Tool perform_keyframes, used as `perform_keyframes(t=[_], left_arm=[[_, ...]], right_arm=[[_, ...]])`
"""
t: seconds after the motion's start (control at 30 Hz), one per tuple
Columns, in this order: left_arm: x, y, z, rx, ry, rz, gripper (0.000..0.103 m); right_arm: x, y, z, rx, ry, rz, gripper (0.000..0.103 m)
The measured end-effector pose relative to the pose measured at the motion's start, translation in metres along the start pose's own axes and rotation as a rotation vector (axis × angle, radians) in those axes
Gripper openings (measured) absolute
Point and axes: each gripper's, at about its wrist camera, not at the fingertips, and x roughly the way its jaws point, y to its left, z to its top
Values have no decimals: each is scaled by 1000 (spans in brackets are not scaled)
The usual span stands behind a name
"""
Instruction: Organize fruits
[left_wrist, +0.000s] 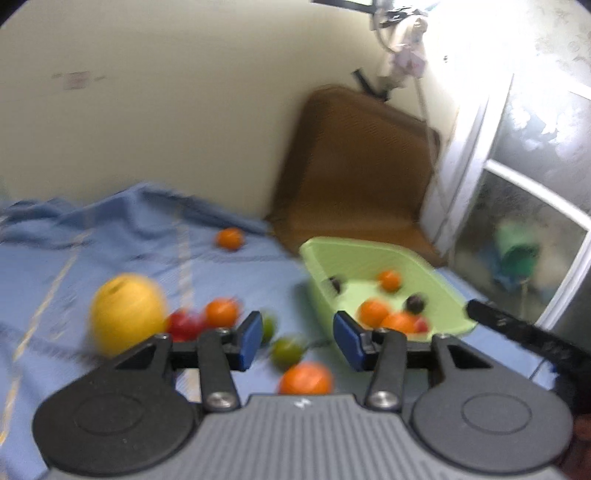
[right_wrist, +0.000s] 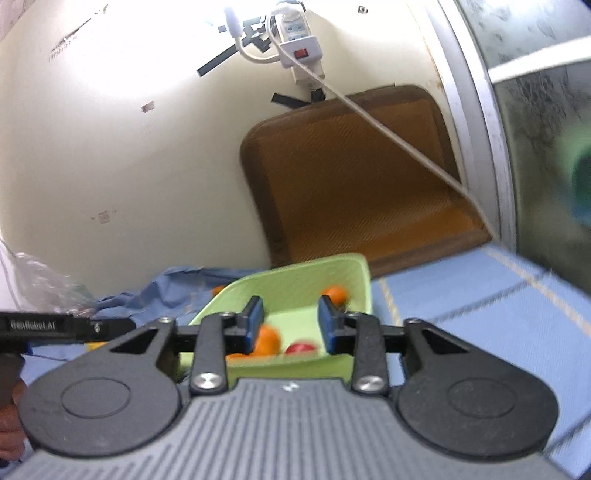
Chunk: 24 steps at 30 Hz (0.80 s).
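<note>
A light green basket (left_wrist: 354, 254) stands on the blue cloth and holds several oranges (left_wrist: 373, 312) and dark fruits (left_wrist: 415, 303). Loose on the cloth lie a big yellow fruit (left_wrist: 125, 312), a red fruit (left_wrist: 183, 325), oranges (left_wrist: 306, 379), a far orange (left_wrist: 229, 238) and a green fruit (left_wrist: 286, 350). My left gripper (left_wrist: 297, 341) is open and empty, above the loose fruits, left of the basket. My right gripper (right_wrist: 290, 323) is open and empty over the basket (right_wrist: 317, 269), which holds oranges (right_wrist: 267, 341) and a red fruit (right_wrist: 301, 349).
A brown cushion (left_wrist: 362, 158) leans against the cream wall behind the basket. A window frame (left_wrist: 517, 206) is on the right. A power strip and cable (right_wrist: 299, 48) hang on the wall. Crumpled clear plastic (right_wrist: 40, 280) lies at the left. The other gripper (left_wrist: 517, 332) shows at the right.
</note>
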Motion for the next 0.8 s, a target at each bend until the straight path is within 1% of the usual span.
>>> perform_keyframes(t=[0.03,0.1,0.27,0.33,0.4,0.5,0.63,0.67,0.8], left_arm=[[-4,3,-8,-1,10,26,44],[-10,8,-21,-2,30,67,44],[-24,17,-47,13,45,150,47],[-30,21,-54,20,42,178,49],[-33,24,-58,32,37,214,53],[-40,25,-64,56,32,267,56],[-45,26,-73,65,33,317,58],[-45,28,-74,60,35,318,58],[-49,27,-76,60,8,347,59]], right_arm=[[-5,2,-7,17,1,11,54],[-10,9,-17,42,10,32,56],[-9,38,-36,33,89,66,57],[-10,49,-43,9,110,67,57],[-11,58,-50,-6,129,68,56],[-11,68,-56,-16,157,59,56],[-11,71,-63,-6,181,35,57],[-11,71,-64,0,185,31,57],[-9,67,-68,7,207,1,57]])
